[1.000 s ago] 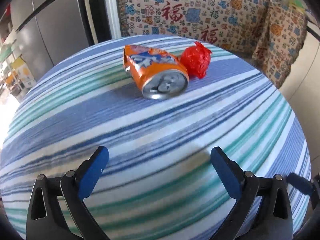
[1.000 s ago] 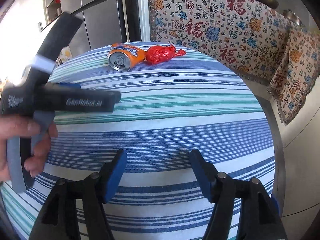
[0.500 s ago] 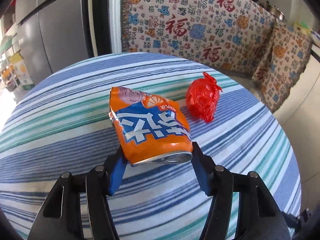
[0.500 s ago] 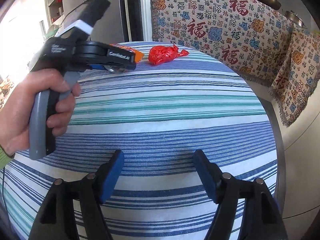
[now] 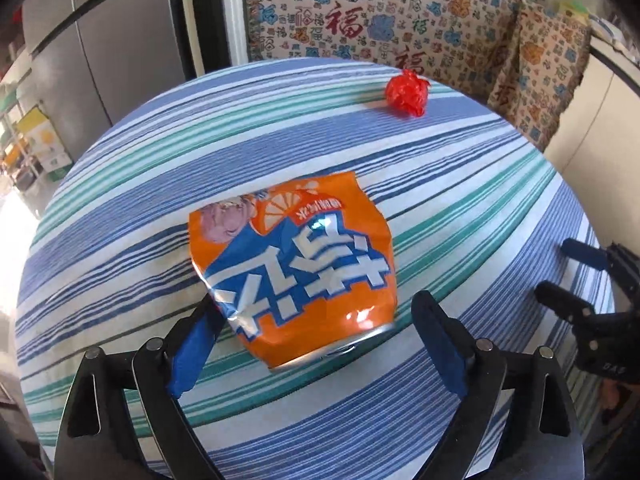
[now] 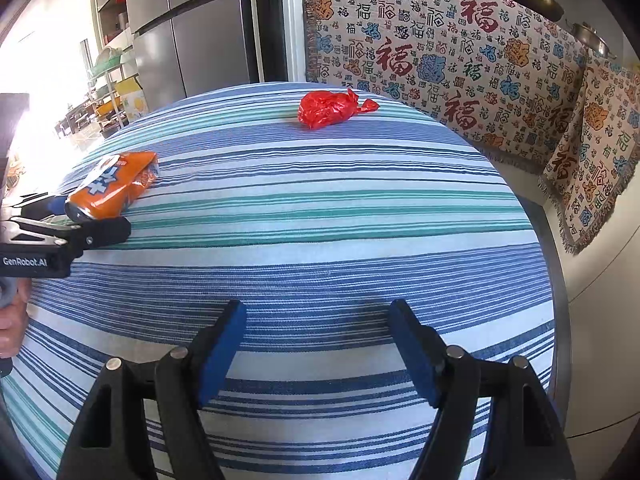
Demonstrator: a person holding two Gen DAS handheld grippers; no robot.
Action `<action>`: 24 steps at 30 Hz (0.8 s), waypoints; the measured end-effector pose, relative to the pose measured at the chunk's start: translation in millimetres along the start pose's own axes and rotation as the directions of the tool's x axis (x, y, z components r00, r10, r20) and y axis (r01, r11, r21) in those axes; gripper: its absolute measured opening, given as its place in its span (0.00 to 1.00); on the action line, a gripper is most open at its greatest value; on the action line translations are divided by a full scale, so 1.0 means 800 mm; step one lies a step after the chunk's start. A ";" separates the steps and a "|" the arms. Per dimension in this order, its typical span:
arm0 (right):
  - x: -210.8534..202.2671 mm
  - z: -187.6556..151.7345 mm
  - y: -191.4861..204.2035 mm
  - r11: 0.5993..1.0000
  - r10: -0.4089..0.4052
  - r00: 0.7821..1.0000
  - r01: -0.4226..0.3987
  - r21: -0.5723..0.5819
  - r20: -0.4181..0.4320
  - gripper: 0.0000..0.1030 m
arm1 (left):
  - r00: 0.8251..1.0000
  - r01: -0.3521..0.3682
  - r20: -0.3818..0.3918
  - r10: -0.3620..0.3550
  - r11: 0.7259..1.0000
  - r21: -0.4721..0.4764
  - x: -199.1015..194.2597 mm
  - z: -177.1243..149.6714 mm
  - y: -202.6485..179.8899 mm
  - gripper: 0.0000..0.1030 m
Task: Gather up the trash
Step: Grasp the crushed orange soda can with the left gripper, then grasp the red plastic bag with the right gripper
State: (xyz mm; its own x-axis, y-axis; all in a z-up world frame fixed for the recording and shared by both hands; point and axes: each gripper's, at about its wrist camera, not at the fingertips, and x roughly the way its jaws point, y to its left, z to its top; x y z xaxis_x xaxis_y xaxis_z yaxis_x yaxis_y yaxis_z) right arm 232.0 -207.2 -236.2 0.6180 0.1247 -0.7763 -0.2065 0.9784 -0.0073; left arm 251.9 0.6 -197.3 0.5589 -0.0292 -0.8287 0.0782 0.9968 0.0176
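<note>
We see a squashed orange can lying on its side on a round table with a striped cloth. The can's silver end points toward us, and that end sits between the two blue pads of our left gripper. The left pad is right up against the can's side. The right pad stands a little way off, with striped cloth showing between it and the can. The left gripper's jaws are opening, with the can between them, so they are not squeezing it. From the right wrist view, the can lies near the left edge of the table, with the left gripper's black finger beside it and a bit of the person's hand at the picture's edge. A little red crumpled bag sits far across the table, near the back edge, well apart from the can. Our right gripper hangs over the near part of the table with its two blue pads spread apart. Only striped cloth shows between them. The red bag is far ahead of those fingers. Behind the table hangs a patterned blanket, and a grey fridge stands to the left.
</note>
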 end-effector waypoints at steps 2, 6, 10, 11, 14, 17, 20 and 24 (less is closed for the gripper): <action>0.000 0.000 0.000 1.000 0.000 1.000 0.000 -0.001 0.000 0.73 | 0.999 -0.041 0.014 0.041 0.999 0.010 0.004 -0.001 -0.002 0.98; 0.000 0.000 0.000 1.000 -0.006 1.000 0.006 0.000 0.005 0.73 | 0.999 -0.033 0.013 0.033 0.999 -0.001 0.006 -0.001 0.003 1.00; 0.014 0.022 -0.003 1.000 0.003 1.000 -0.003 -0.004 -0.031 0.75 | 0.999 -0.029 0.020 0.029 1.000 -0.001 0.005 -0.002 0.003 1.00; 0.022 0.033 -0.006 1.000 0.009 0.999 -0.009 0.013 -0.043 0.75 | 0.999 -0.031 0.022 0.031 1.000 -0.003 0.006 -0.002 0.003 1.00; 0.048 0.079 -0.017 0.993 0.058 0.997 -0.053 0.108 -0.042 0.75 | 0.999 -0.034 0.023 0.034 0.999 -0.008 0.007 -0.001 0.003 1.00; 0.076 0.141 -0.017 0.983 0.063 0.998 -0.061 0.171 -0.009 0.74 | 0.999 -0.038 0.023 0.038 0.999 -0.013 0.006 -0.001 0.002 1.00; 0.106 0.198 -0.007 0.973 0.079 0.997 -0.075 0.218 -0.013 0.74 | 0.999 -0.044 0.025 0.044 0.999 -0.020 0.007 -0.001 0.001 1.00; 0.158 0.241 0.000 0.955 0.059 0.995 -0.034 0.295 -0.076 0.74 | 0.999 -0.044 0.025 0.045 0.999 -0.020 0.008 0.001 0.001 1.00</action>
State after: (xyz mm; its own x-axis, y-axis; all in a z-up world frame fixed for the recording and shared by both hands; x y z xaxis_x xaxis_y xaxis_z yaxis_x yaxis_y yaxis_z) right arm 456.0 -159.6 -212.6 0.5452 0.1690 -0.8211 0.0060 0.9787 0.2053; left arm 255.9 1.0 -202.1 0.5822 0.0136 -0.8129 0.0366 0.9984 0.0430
